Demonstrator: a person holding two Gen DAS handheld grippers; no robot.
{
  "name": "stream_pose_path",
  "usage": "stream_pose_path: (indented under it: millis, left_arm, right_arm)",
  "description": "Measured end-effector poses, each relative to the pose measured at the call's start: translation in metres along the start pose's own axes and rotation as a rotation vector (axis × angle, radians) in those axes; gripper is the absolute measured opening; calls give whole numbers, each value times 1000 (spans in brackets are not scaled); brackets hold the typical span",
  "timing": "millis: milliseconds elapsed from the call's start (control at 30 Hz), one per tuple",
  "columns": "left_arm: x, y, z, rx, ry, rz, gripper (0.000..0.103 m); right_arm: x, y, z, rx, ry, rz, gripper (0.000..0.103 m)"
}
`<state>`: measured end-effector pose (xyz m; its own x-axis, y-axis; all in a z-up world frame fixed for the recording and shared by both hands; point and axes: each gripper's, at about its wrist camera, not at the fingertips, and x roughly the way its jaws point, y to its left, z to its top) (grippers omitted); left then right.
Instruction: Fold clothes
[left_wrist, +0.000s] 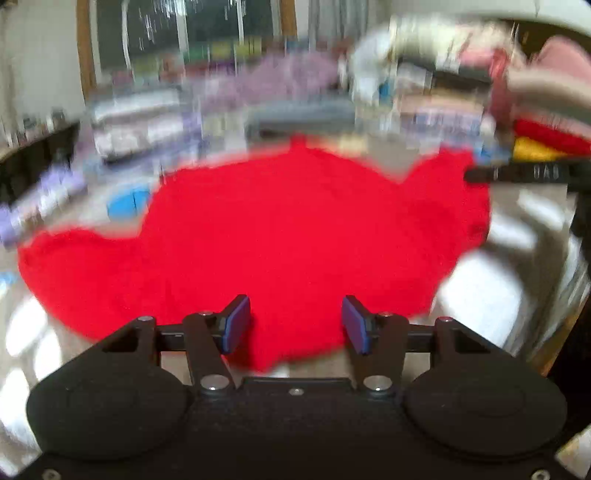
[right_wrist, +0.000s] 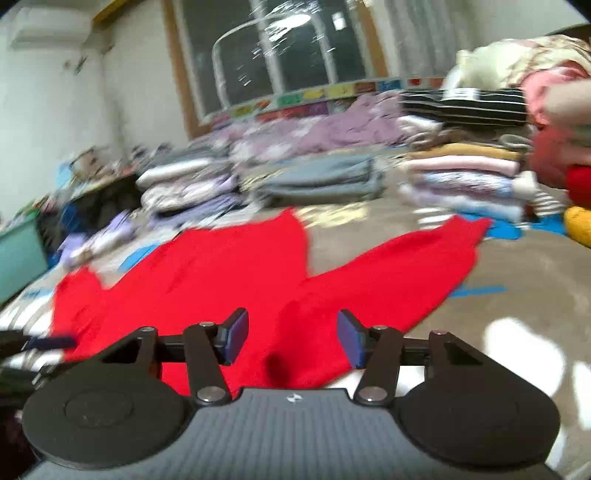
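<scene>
Red garment (left_wrist: 280, 229) lies spread flat on the bed (right_wrist: 517, 295), sleeves out. Both our left gripper (left_wrist: 295, 325) and right gripper (right_wrist: 291, 339) hover at its near edge, fingers released, grasping nothing. We judge a fold needs a grip on an edge.

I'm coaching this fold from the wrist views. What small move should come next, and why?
Probably lower the right gripper onto the near edge of the red garment and close. Both grippers are open and empty, left gripper too, and the garment lies spread flat, unfolded.

garment (right_wrist: 207, 280) on bed (right_wrist: 517, 266), folded stacks (right_wrist: 317, 177) behind
</scene>
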<state>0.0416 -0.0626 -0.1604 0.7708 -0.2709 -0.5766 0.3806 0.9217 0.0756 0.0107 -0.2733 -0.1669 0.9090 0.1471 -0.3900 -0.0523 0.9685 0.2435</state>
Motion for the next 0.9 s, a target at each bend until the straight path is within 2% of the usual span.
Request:
stream_pose_path:
  millis: [67, 133, 233, 300, 333, 400, 433, 500, 567, 633, 733, 800, 833, 900]
  left_arm:
    - [4, 1, 0, -5, 28, -3, 54]
    - [-5, 7, 6, -32, -30, -11, 54]
    - [-12, 25, 12, -88, -112, 69, 54]
    - [-9, 46, 11, -159, -107, 155, 54]
    - [-4, 58, 10, -209, -72, 188, 54]
    - [9, 76, 0, -292, 39, 169, 54]
    - [11, 78, -3, -302, 67, 162, 55]
    - [5, 72, 2, -273, 52, 171, 55]
    - [-3, 72, 4, -286, 0, 153, 55]
    - [-7, 83, 5, -321, -36, 165, 55]
    - [-8, 121, 16, -392, -81, 208, 55]
    - [1, 152, 28, -384, -80, 251, 54]
    - [7, 167, 34, -364, -75, 259, 47]
    - [21, 193, 45, -331, -62, 272, 42]
  right_arm:
    - [20, 2, -7, -77, 108, -61, 54]
    - [41, 4, -15, -158, 229, -127, 51]
    - [36, -5, -15, -79, 203, -102, 50]
    - [31, -11, -14, -41, 172, -99, 50]
    - [29, -15, -13, -20, 155, -98, 50]
    - [29, -14, -11, -11, 143, -93, 50]
    - [30, -13, -10, -9, 138, -90, 51]
    - [31, -12, -8, -3, 127, -85, 52]
    - [32, -11, -6, 2, 117, -79, 52]
    - [33, -9, -4, 8, 106, -74, 52]
    - [34, -8, -1, 16, 90, -65, 52]
    - [36, -7, 0, 21, 81, -60, 52]
    - [36, -7, 0, 24, 78, -58, 52]
    - [38, -6, -1, 20, 71, -43, 52]
